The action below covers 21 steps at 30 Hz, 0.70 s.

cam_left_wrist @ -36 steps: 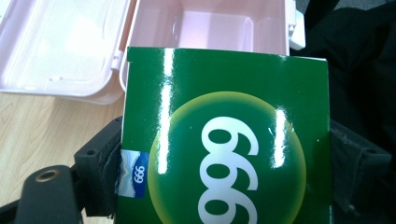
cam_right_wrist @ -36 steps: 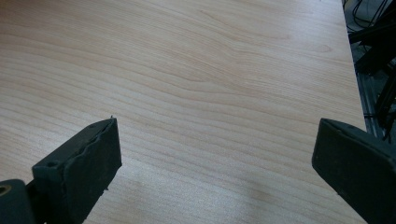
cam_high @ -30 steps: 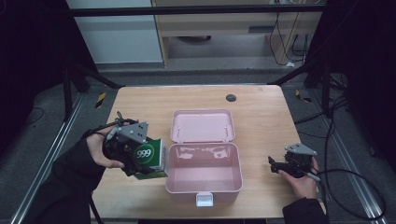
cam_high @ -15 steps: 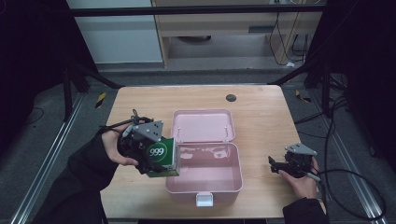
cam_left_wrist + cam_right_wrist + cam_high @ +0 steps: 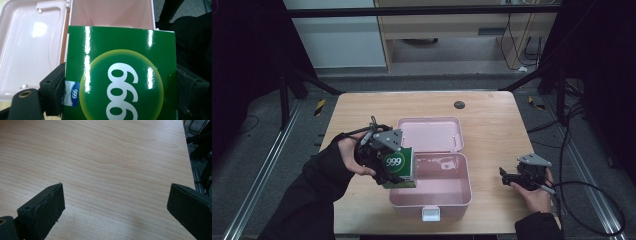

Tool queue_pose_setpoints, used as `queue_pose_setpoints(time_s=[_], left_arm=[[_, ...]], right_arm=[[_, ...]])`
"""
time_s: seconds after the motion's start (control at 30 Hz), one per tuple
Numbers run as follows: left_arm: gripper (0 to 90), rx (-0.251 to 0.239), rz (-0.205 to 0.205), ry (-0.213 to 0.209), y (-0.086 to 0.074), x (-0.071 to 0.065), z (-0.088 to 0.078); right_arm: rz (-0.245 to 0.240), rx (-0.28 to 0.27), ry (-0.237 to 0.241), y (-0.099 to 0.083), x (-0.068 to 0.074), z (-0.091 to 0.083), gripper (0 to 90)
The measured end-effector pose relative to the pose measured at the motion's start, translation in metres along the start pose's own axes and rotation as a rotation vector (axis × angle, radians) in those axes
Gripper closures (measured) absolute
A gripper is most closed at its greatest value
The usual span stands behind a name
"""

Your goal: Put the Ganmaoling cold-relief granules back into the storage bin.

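A green carton marked 999 hangs over the left rim of the open pink box, held by my left gripper, which is shut on it. In the left gripper view the green carton sits between the black jaws, with the pink box and its lid beyond. The box's lid lies flat behind the box. My right gripper rests low on the table at the right, open, with bare wood between its jaws.
A small dark round spot is set in the wooden table near the far edge. A black cable trails off the right gripper past the table's right side.
My left gripper has carried the green carton to the right, from beside the box to over its left rim. The right gripper has stayed put.
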<state>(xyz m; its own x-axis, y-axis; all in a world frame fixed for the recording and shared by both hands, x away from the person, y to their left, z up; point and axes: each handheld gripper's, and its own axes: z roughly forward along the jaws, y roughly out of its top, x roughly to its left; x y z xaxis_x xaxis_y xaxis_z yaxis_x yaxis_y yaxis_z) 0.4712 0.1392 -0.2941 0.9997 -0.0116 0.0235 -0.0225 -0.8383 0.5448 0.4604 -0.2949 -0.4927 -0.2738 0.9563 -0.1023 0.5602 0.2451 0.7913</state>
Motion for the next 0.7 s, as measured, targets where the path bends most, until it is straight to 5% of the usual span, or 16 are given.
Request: queue_pose_setpoints(time_s=[0.7], left_arm=[[14.3, 0.032, 0.019, 0.000, 0.018, 0.011, 0.034]], right_arm=[[-0.004, 0.004, 0.003, 0.000, 0.000, 0.001, 1.8]])
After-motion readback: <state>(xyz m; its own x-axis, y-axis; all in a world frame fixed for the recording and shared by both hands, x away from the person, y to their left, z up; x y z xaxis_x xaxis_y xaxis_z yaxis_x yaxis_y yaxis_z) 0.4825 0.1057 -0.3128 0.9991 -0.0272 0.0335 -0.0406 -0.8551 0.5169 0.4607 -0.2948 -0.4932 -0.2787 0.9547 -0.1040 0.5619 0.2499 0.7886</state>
